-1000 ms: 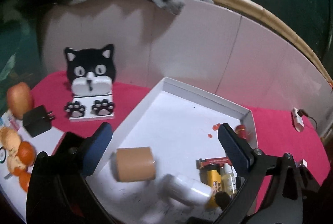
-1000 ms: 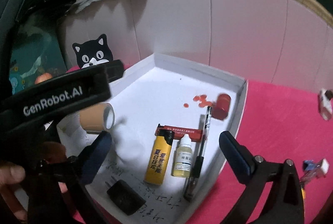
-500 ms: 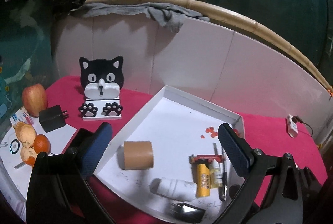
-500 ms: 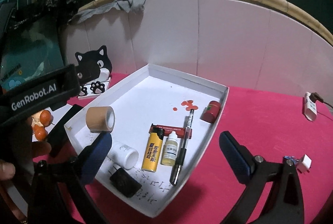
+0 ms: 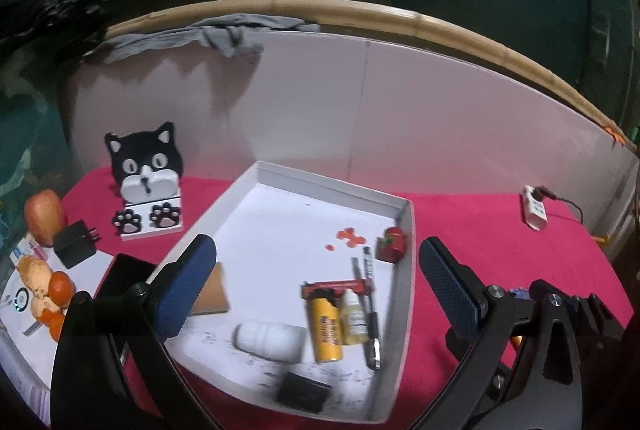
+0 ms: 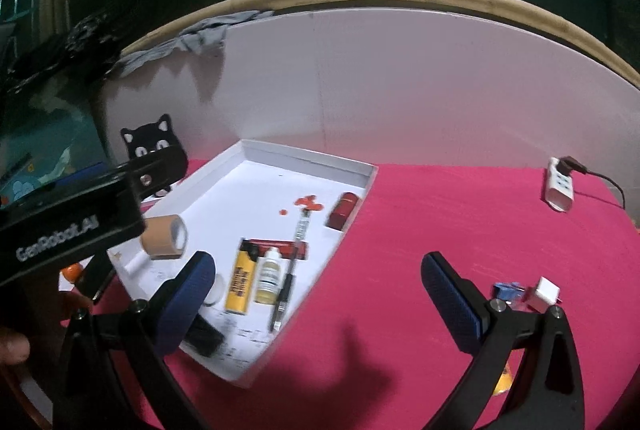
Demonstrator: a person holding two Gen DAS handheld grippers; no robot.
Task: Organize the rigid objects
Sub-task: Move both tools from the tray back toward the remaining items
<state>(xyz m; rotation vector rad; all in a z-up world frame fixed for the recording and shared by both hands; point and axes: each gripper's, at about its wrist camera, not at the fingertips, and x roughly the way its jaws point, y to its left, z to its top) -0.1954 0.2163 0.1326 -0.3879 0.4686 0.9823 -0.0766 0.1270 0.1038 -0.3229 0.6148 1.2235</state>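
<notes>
A white tray (image 5: pixel 332 186) (image 6: pixel 362 168) lies on the red cloth. Inside it are a brown tape roll (image 5: pixel 212 290) (image 6: pixel 164 242), a white bottle (image 5: pixel 268 342), a yellow lighter (image 5: pixel 326 330) (image 6: pixel 239 284), a small dropper bottle (image 5: pixel 354 316) (image 6: pixel 269 276), a black pen (image 5: pixel 370 306) (image 6: pixel 290 274), a red piece (image 5: pixel 394 250) (image 6: pixel 342 216) and a black charger (image 5: pixel 302 392) (image 6: pixel 204 338). My left gripper (image 5: pixel 316 288) hangs open above the tray, holding nothing. My right gripper (image 6: pixel 318 294) is open over the tray's right edge, also with nothing in it.
A black cat stand (image 5: pixel 146 174), an apple (image 5: pixel 44 216), a black plug (image 5: pixel 74 244) and oranges (image 5: pixel 60 284) sit at the left. A white power strip (image 5: pixel 534 208) (image 6: pixel 560 188) lies far right. A blue item (image 6: pixel 506 290) and a white adapter (image 6: pixel 544 292) rest near the right finger.
Both grippers have pulled back and up from the tray, so it looks smaller. The white bottle now lies loose in the tray. The right view has swung right.
</notes>
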